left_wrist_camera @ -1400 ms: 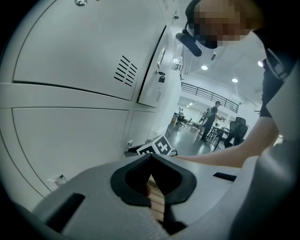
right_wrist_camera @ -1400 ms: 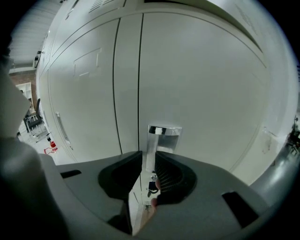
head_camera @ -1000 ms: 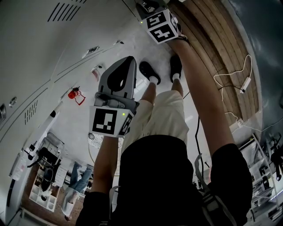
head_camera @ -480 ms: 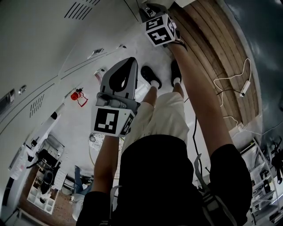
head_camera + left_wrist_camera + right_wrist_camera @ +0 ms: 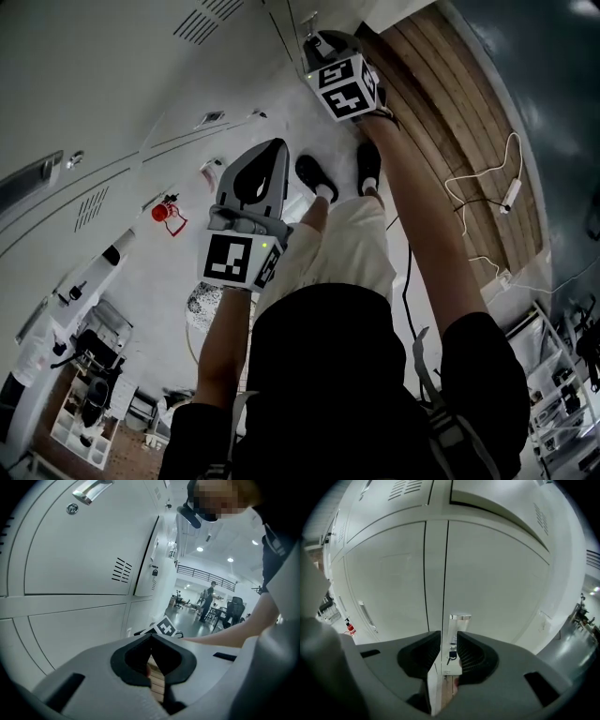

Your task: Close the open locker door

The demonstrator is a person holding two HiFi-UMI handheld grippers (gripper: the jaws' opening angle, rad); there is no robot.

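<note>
Lockers [image 5: 384,573] in white fill the wall. Left of the locker door [image 5: 497,583], well apart from it, the left gripper [image 5: 151,638] hangs in the air with its fingers pressed together and nothing between them. The locker door bears a chrome handle [image 5: 460,617] near its left edge, with a dark key [image 5: 451,655] hanging just below. Whether the door sits flush in its frame cannot be told. Straight before the door, the right gripper [image 5: 449,637] points at that handle. Its fingers, which have just been opening, stand spread. Handle and key show in the gap, and no pad presses on either.
</note>
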